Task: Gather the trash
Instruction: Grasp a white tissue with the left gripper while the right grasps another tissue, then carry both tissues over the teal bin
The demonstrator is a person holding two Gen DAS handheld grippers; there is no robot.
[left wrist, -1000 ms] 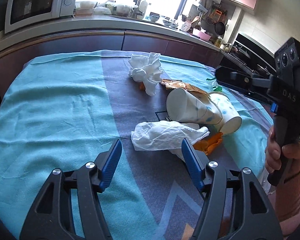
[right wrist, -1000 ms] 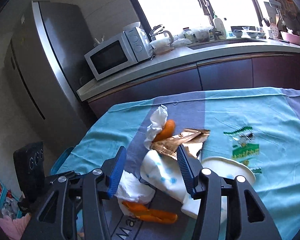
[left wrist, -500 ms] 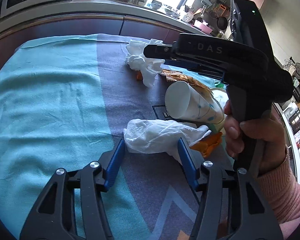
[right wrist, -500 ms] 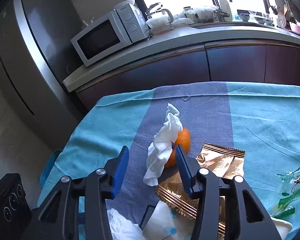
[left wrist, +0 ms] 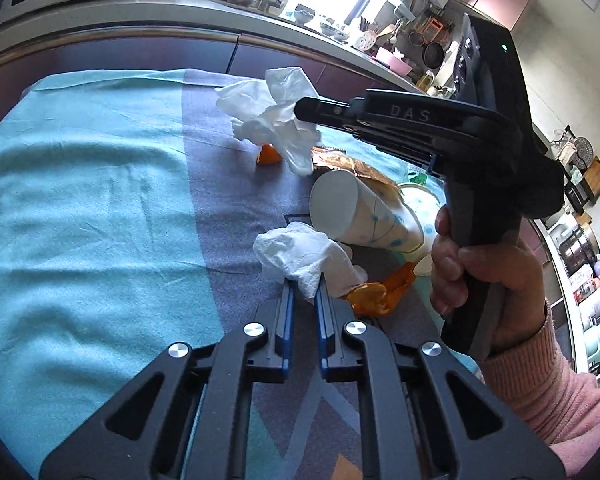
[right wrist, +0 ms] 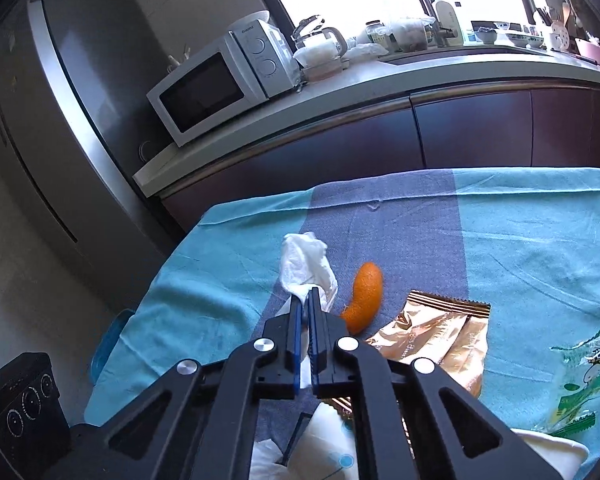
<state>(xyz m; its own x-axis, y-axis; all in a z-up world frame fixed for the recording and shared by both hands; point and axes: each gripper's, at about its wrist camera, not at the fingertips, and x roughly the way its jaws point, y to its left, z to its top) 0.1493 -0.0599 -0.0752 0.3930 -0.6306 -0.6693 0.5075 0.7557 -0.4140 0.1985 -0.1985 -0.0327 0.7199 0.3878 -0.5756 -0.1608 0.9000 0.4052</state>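
Left hand-held gripper point(left wrist: 304, 294): blue pads just closed, pinching near crumpled white paper tissue point(left wrist: 306, 254) at its near edge, low on bench.
Right hand-held gripper point(right wrist: 307, 300): jaws just closed, nipping far crumpled white tissue point(right wrist: 306, 266); black body gripped by hand point(left wrist: 486, 280) in pink sleeve at right.
Bench point(left wrist: 80, 200): covered by teal and grey cloth.
Near tissue: beside toppled white paper cup with blue dots point(left wrist: 360, 216); torn orange peel pieces point(left wrist: 380, 292) just right of it.
Far tissue: curved orange peel point(right wrist: 364, 298) beside it on the right; crinkled gold foil wrapper point(right wrist: 436, 336) further right.
Far background: white microwave point(right wrist: 220, 88) on kitchen counter.
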